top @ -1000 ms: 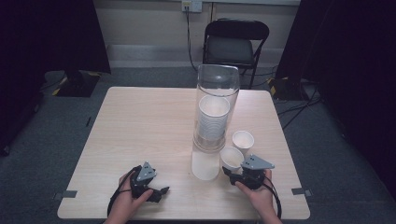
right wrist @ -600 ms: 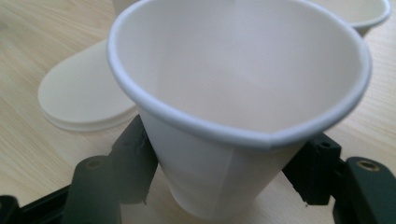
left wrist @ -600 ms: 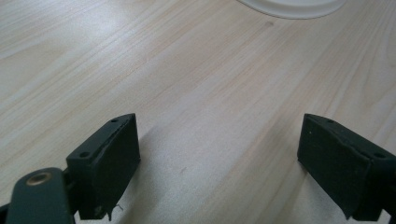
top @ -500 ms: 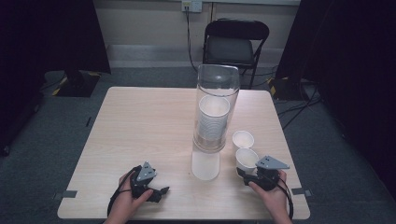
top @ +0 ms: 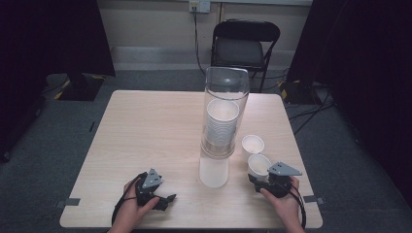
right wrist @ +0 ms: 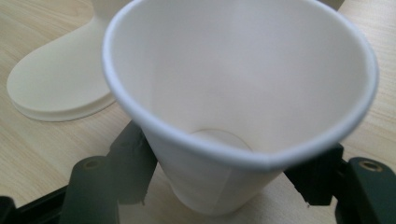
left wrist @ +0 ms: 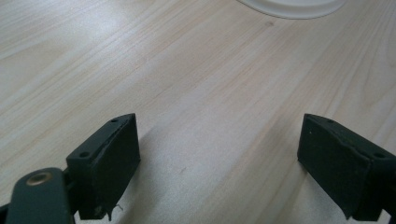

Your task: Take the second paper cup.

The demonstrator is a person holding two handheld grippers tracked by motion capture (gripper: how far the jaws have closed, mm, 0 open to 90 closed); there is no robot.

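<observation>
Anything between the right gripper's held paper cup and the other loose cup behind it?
Nothing visible. The right gripper is shut on a white paper cup, squeezed out of round in the right gripper view. The second white paper cup stands just beyond it, with only bare light wooden table around them. The clear plastic cup dispenser stands off to the left.

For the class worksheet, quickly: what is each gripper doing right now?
Left gripper: open, holding nothing, above bare table.
Right gripper: fingers closed on a white paper cup.
</observation>
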